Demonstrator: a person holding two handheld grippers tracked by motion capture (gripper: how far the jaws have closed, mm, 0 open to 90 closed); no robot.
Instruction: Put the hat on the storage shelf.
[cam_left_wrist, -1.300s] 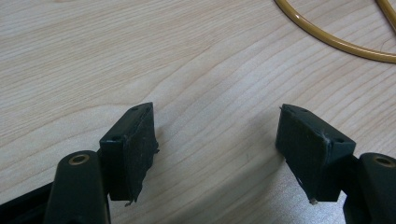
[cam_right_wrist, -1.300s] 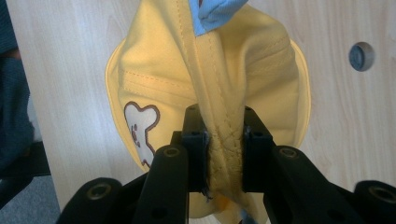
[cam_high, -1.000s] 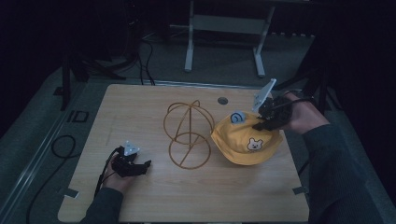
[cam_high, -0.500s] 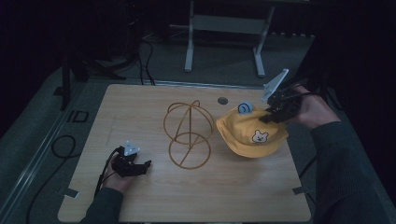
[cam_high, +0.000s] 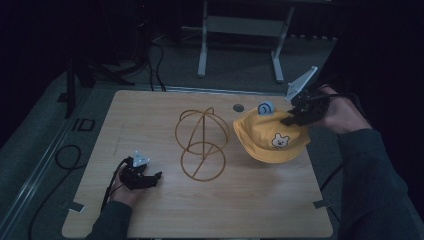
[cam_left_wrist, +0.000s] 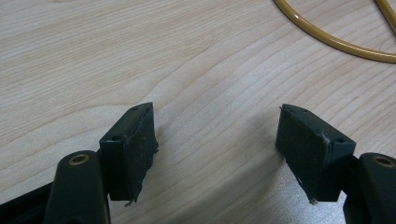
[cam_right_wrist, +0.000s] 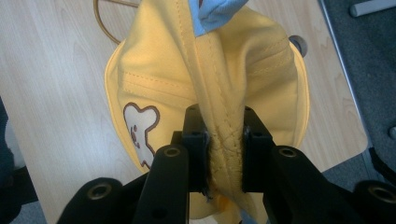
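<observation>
Yellow bucket hat (cam_high: 270, 137) with a bear patch hangs over the right part of the wooden table (cam_high: 150, 120), near its right edge, its fabric bunched into a fold at the far right side. The right gripper (cam_high: 299, 114) is clamped on that fold; in the right gripper view the hat (cam_right_wrist: 205, 88) is pinched tight between the two black pads, the cloth rising away from them. A blue tag (cam_high: 264, 107) sticks up at the hat's far rim.

Just left of the hat stands a gold wire stand (cam_high: 202, 142), a ring base on the table with hoops above it, close to the hat's brim but apart from it. Bare wood lies in front of both and along the whole left half.

The left gripper (cam_high: 142, 179) rests near the front left of the table, its jaws spread wide with nothing between them; in the left gripper view part of the wire ring (cam_left_wrist: 327, 39) is cut off at the top.

Beyond the table the floor is dim, with a grey frame (cam_high: 240, 30) and cables hard to make out. A small round hole (cam_high: 238, 107) marks the tabletop behind the hat.
</observation>
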